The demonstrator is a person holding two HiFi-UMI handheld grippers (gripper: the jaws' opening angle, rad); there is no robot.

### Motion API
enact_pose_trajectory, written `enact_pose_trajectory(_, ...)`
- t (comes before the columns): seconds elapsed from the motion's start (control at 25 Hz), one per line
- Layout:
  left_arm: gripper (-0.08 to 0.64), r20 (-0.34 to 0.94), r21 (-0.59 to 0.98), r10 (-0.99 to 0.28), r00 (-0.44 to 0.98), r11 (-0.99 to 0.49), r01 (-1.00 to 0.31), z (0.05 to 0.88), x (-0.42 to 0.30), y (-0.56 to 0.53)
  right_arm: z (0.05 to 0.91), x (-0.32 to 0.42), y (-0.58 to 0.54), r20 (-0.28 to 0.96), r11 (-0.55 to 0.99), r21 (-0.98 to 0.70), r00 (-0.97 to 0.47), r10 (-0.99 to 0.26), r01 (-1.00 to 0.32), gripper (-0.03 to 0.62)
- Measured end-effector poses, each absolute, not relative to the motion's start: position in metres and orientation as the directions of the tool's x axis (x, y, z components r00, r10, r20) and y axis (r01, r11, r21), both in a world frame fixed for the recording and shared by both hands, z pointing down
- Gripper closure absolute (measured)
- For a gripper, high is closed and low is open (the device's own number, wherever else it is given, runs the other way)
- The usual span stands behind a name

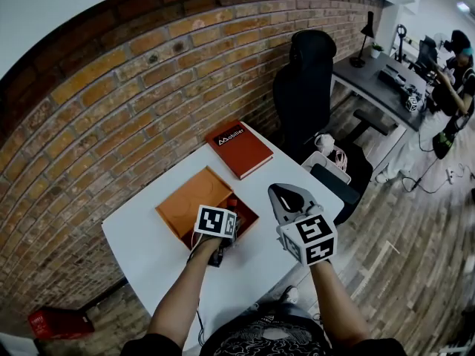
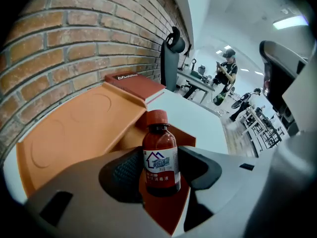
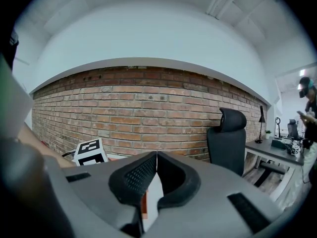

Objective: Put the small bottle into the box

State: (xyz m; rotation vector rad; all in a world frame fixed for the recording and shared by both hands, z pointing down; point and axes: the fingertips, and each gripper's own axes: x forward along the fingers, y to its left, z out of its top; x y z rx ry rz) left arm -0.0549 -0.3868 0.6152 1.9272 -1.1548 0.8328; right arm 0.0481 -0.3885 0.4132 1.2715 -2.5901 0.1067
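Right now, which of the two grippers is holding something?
The left gripper: its fingers clamp the small bottle; the right gripper is shut, empty.

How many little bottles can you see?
1. The small bottle stands upright between the jaws of the left gripper, over the open box. The right gripper is shut with none in it. No other shows.
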Motion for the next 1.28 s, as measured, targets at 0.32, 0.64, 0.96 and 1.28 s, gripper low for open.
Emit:
enact_pose_trajectory(0.32, 0.325, 0.857, 0.296, -0.340, 0.388, -0.292, -0.910, 0.636, -0.053, -0.389, 0.422, 0.056, -0.389, 0.276, 0.622, 0.036, -0.591, -0.758, -0.782, 0.572)
enact_pose_trajectory(0.64, 0.325, 0.891, 0.308, -0.260, 0.371, -0.253, -0.917, 0.653, -0.047, -0.392, 0.424, 0.072, -0.397, 0.276, 0.615, 0.031, -0.585, -0.763, -0.788, 0.572)
enact_pose_trajectory(0.96, 0.324, 0.912, 0.324, -0.183, 0.367, -0.226, -0.919, 0.666, -0.042, -0.390, 0.430, 0.086, -0.403, 0.289, 0.612, 0.024, -0.581, -0.761, -0.790, 0.571)
enact_pose_trajectory(1.28, 0.316, 0.923, 0.316, -0.155, 0.352, -0.218, -0.923, 0.668, -0.041, -0.391, 0.435, 0.084, -0.408, 0.290, 0.632, 0.014, -0.602, -0.744, -0.774, 0.571)
